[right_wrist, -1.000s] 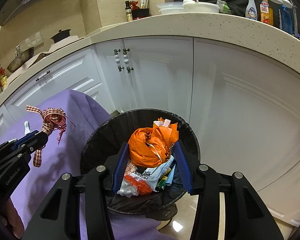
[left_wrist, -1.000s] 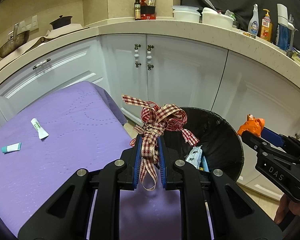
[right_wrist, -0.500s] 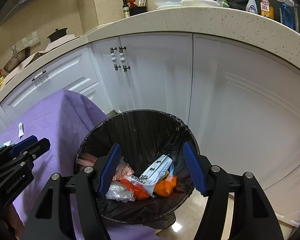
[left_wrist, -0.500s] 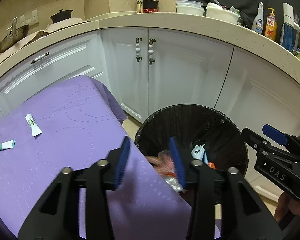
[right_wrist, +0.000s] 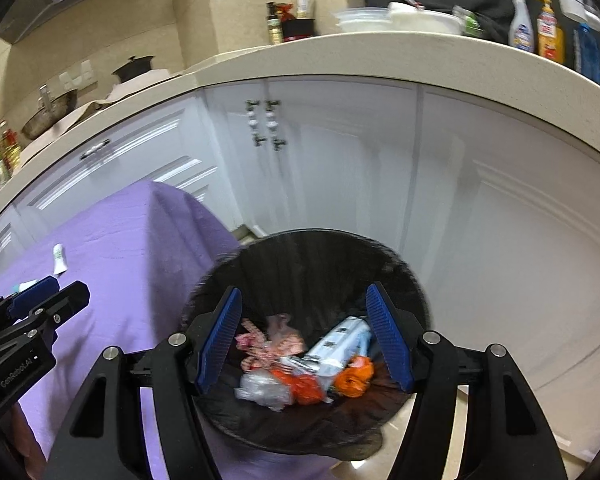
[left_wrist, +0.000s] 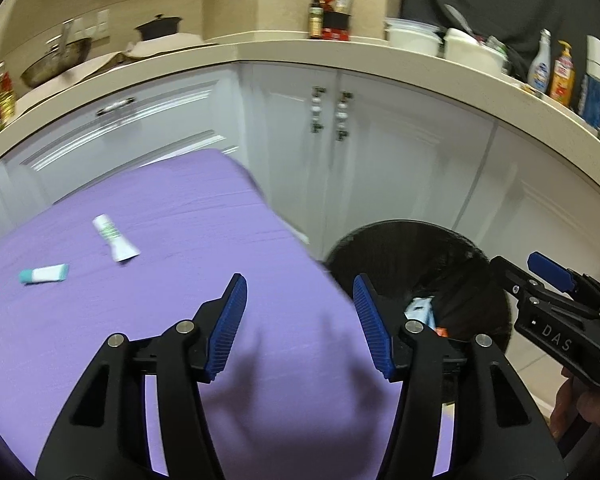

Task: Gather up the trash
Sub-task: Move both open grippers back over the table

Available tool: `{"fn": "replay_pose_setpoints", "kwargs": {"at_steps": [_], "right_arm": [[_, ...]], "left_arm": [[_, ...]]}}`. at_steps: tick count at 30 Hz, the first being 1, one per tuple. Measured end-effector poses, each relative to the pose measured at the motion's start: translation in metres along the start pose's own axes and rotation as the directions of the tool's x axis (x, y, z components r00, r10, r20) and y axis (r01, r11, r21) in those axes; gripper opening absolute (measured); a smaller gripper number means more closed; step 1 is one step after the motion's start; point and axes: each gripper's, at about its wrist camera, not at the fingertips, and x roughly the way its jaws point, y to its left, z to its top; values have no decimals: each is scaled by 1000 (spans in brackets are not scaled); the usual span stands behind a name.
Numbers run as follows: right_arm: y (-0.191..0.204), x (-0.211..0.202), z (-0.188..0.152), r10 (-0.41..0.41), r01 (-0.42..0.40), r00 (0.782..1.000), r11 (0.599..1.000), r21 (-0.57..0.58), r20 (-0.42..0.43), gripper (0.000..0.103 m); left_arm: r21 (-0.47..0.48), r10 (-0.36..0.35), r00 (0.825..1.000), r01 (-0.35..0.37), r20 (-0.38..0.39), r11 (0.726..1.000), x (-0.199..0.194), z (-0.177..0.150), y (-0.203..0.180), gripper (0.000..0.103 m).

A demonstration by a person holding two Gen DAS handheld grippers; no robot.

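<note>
My left gripper [left_wrist: 300, 322] is open and empty above the right edge of the purple table [left_wrist: 148, 216]. Two small tubes lie on the cloth: a white and green tube [left_wrist: 114, 238] and a teal-capped tube [left_wrist: 44, 273]. My right gripper [right_wrist: 304, 338] is open and empty over the black-lined trash bin [right_wrist: 312, 252], which holds the checked ribbon [right_wrist: 260, 340], the orange bag [right_wrist: 354, 376], a white packet [right_wrist: 340, 340] and clear plastic. The bin [left_wrist: 404, 240] also shows right of the table in the left wrist view, with the right gripper [left_wrist: 548, 296] beside it.
White cabinets [left_wrist: 380, 168] curve behind the table and bin. The counter [right_wrist: 380, 60] above carries bowls, bottles and a pot. The left gripper [right_wrist: 40, 300] shows at the left of the right wrist view. Tiled floor [right_wrist: 412, 452] lies beside the bin.
Both grippers opened: the ribbon and the orange bag dropped into the bin. The left gripper has since swung left, from over the bin to over the table edge.
</note>
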Motion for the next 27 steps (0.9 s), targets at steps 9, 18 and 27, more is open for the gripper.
{"fn": "replay_pose_setpoints", "kwargs": {"at_steps": [9,18,27], "right_arm": [[93,17,11,142,-143,990,983,-118,-16,64],[188,31,14,256,-261,965,938,-230,-52,63],[252,53,14,288,-303,953,904,-301,-96,63]], "left_arm": [[-124,146,989,-148,-21,981,-23,-15,98,54],[-254,289,956,-292,-50,922,-49,-31,198,54],[-325,368,926,-375,-84,868,-61,-44,262,54]]}}
